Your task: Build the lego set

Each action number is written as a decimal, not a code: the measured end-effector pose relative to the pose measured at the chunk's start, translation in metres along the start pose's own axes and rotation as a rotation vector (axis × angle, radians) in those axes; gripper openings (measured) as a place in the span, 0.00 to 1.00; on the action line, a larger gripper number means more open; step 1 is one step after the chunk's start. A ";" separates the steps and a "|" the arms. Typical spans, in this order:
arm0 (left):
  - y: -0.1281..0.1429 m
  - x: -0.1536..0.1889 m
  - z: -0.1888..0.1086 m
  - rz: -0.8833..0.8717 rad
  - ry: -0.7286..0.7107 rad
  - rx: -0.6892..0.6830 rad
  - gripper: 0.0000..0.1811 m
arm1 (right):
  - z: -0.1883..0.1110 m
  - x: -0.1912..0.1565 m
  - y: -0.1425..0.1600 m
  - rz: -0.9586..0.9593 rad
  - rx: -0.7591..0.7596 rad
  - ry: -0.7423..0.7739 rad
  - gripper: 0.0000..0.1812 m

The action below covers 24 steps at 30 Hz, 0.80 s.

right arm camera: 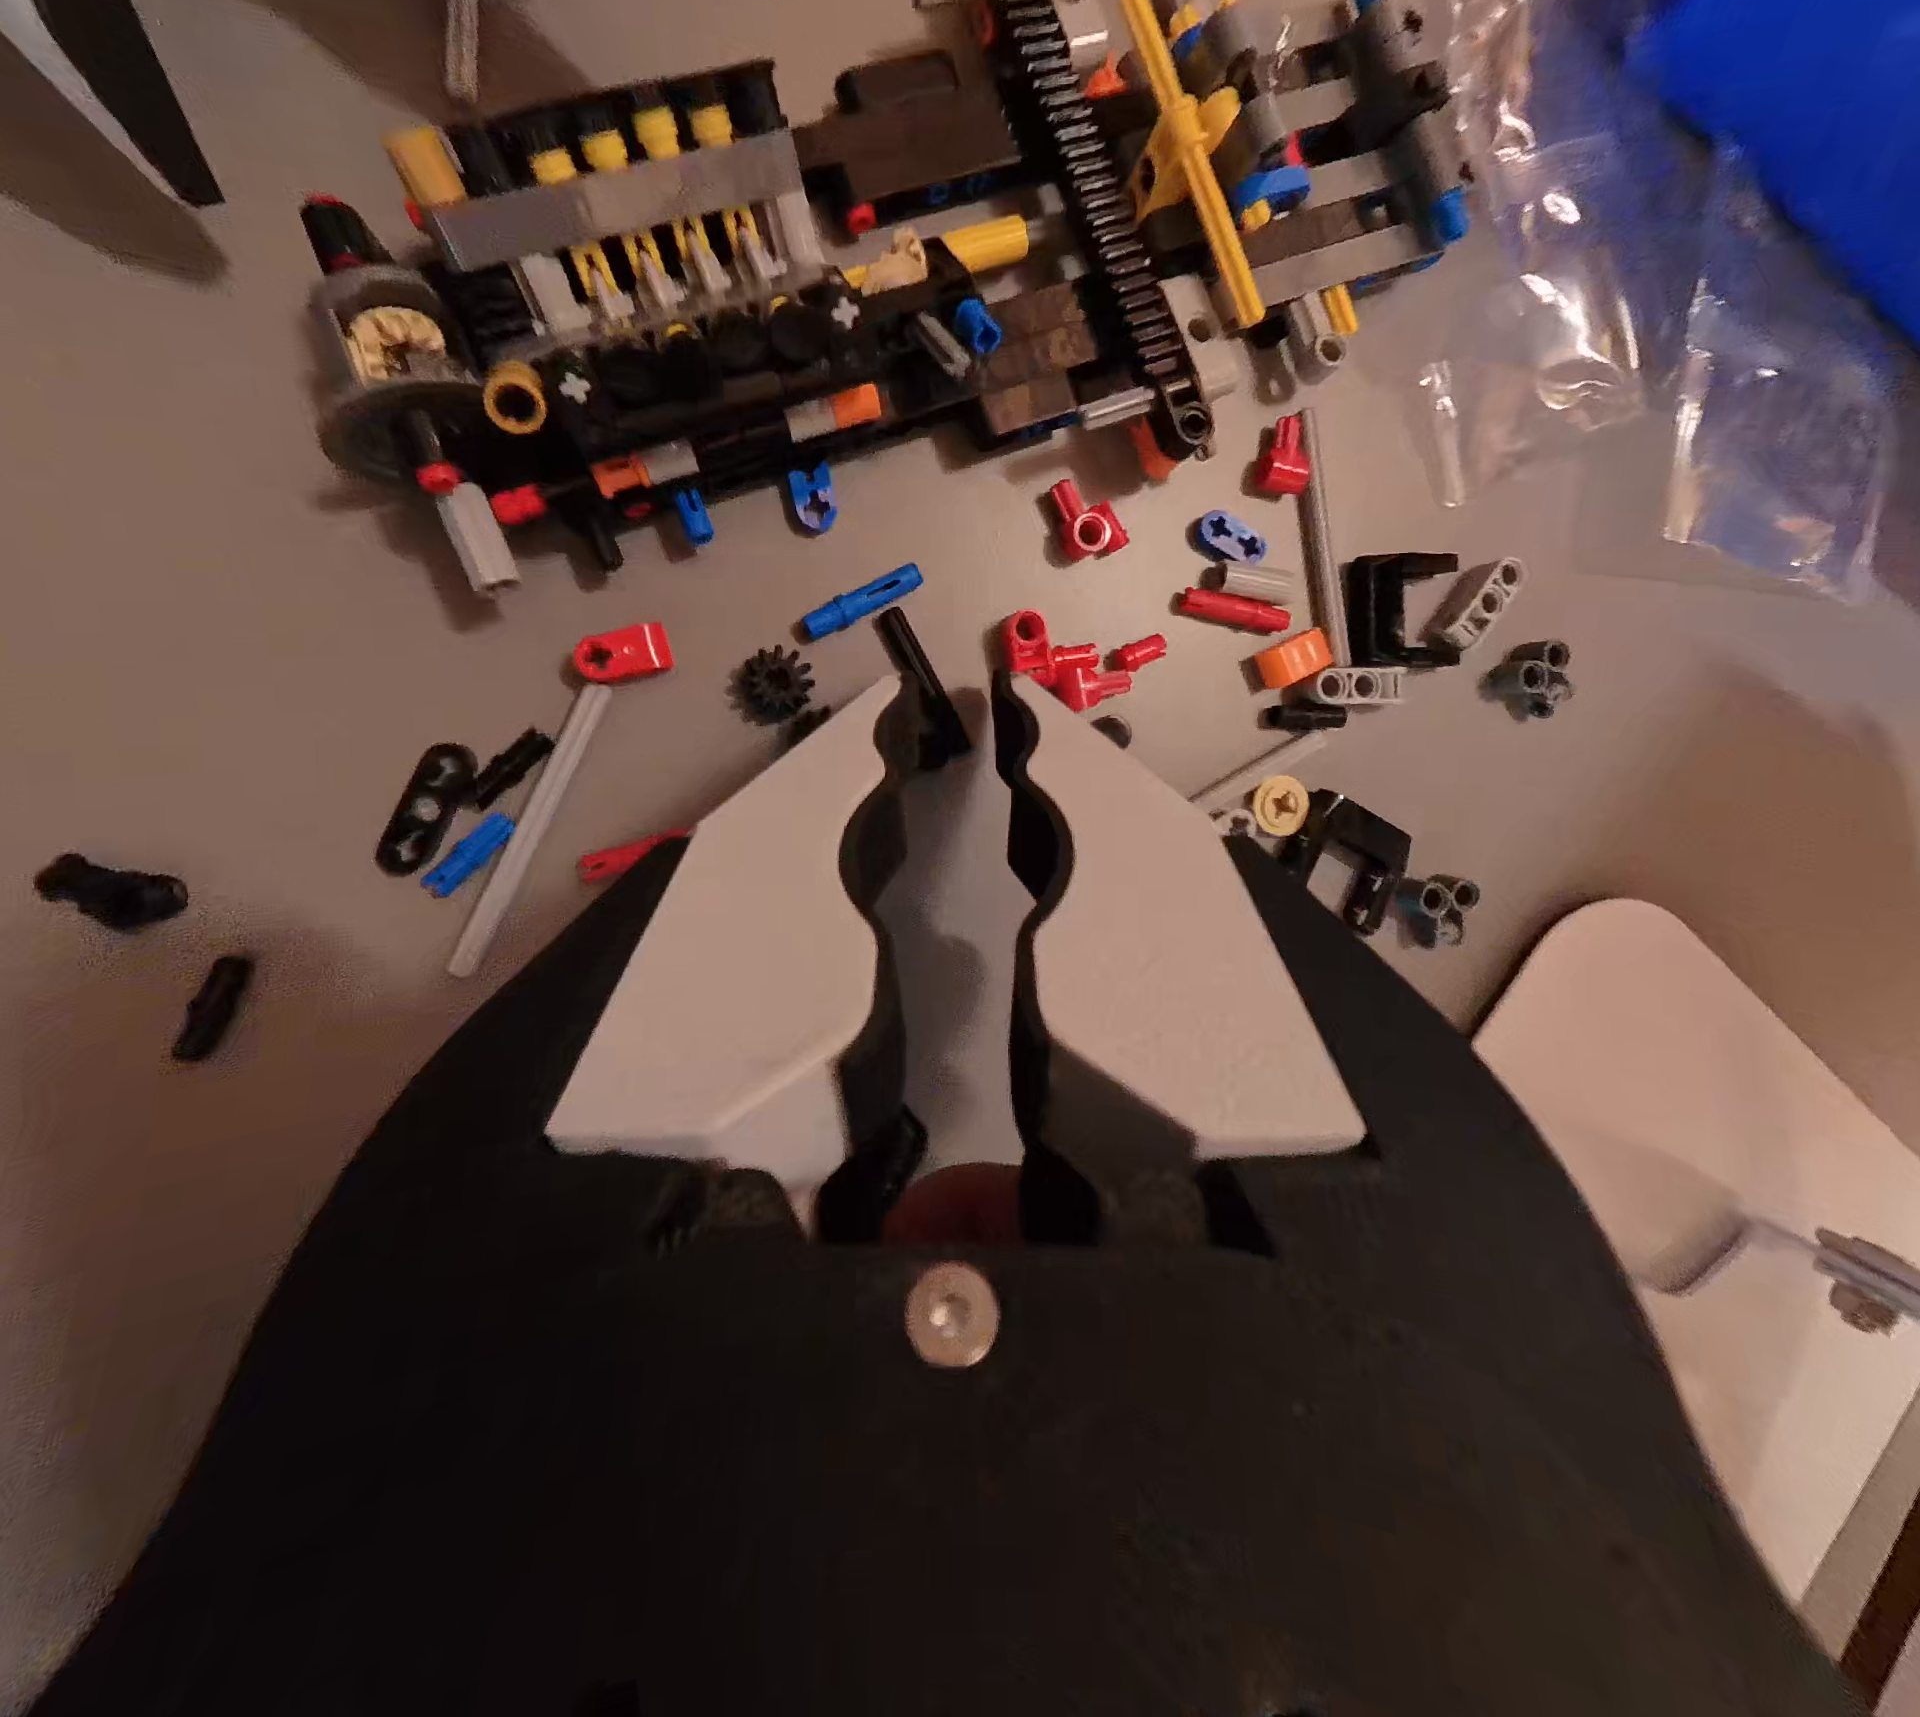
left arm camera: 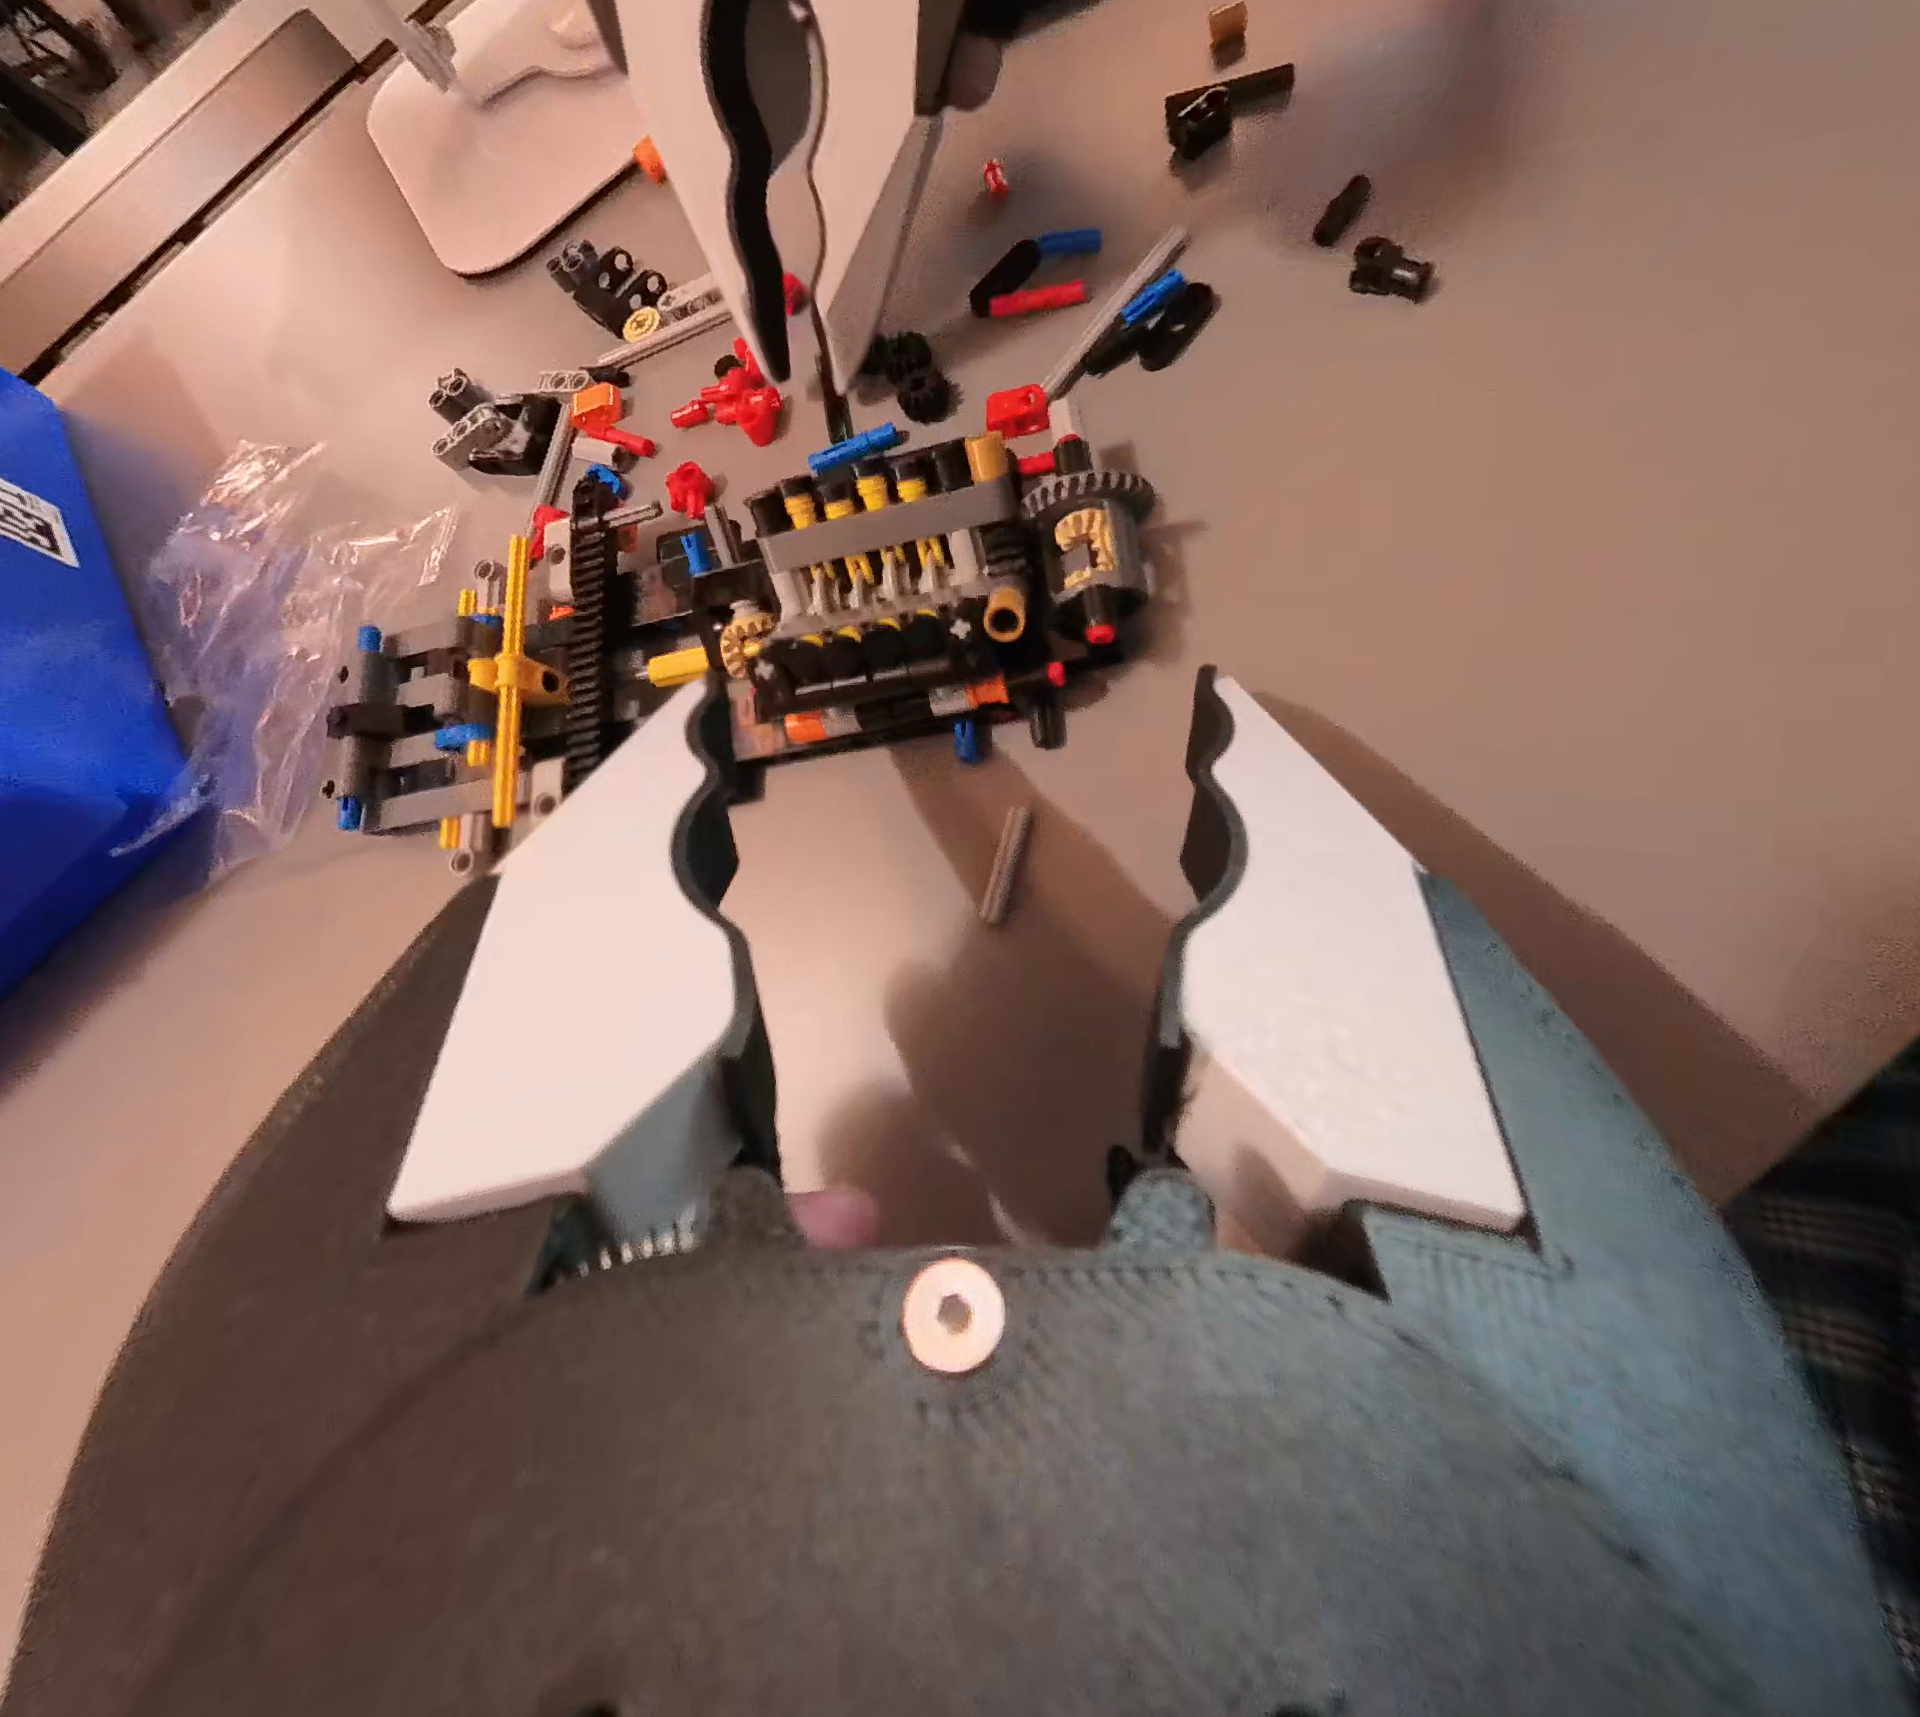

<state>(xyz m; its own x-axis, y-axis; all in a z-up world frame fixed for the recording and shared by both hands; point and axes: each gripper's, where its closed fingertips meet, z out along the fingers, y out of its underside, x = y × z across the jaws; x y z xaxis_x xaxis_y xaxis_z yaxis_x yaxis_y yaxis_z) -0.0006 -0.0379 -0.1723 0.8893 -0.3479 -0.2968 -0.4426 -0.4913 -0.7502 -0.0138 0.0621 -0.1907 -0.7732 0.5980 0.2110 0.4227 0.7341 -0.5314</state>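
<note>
The part-built lego chassis (left arm camera: pixel 831 618), black and grey with yellow pistons, a black toothed rack and a yellow axle, lies on the table; it also shows in the right wrist view (right arm camera: pixel 831 265). My left gripper (left arm camera: pixel 956 701) is open and empty, its tips just short of the chassis' near side. My right gripper (right arm camera: pixel 948 688) is nearly closed on a thin black axle (right arm camera: pixel 920 680) just above the loose parts. In the left wrist view the right gripper (left arm camera: pixel 808 379) comes down from the far side, with the black axle (left arm camera: pixel 837 410) sticking out of its tips.
Loose red, blue, black and grey parts (right arm camera: pixel 1081 659) are scattered beside the chassis. A grey axle (left arm camera: pixel 1006 867) lies between my left fingers. Clear plastic bags (left arm camera: pixel 270 587) and a blue box (left arm camera: pixel 62 680) lie at the chassis' end. A white stand base (right arm camera: pixel 1683 1148) sits near the right gripper. The grippers' ends are close to 11 cm from one another.
</note>
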 end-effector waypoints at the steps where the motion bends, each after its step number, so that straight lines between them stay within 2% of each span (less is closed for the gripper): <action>1: -0.001 -0.001 0.003 -0.005 -0.001 -0.005 0.48 | 0.002 -0.001 0.002 -0.007 -0.010 -0.021 0.06; 7: 0.001 -0.003 0.015 -0.028 0.009 -0.036 0.45 | 0.003 -0.006 0.001 0.057 0.021 -0.114 0.00; 12: 0.001 -0.005 0.017 -0.027 -0.004 -0.033 0.42 | -0.002 -0.011 -0.002 0.082 0.077 -0.072 0.00; 17: 0.003 -0.006 0.014 -0.005 0.009 -0.033 0.42 | -0.023 -0.010 -0.014 0.113 0.153 -0.002 0.00; 21: 0.009 -0.009 0.008 0.021 0.035 -0.047 0.42 | -0.038 -0.027 -0.025 0.094 0.172 0.020 0.00; 24: 0.017 -0.011 -0.001 0.063 0.073 -0.063 0.42 | -0.038 -0.050 -0.034 0.050 0.163 0.024 0.00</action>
<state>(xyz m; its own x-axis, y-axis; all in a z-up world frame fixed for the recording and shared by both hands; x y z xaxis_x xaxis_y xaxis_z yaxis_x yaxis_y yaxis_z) -0.0182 -0.0433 -0.1813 0.8496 -0.4360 -0.2967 -0.5059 -0.5148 -0.6922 0.0287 0.0191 -0.1518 -0.7411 0.6411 0.1996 0.3760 0.6426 -0.6676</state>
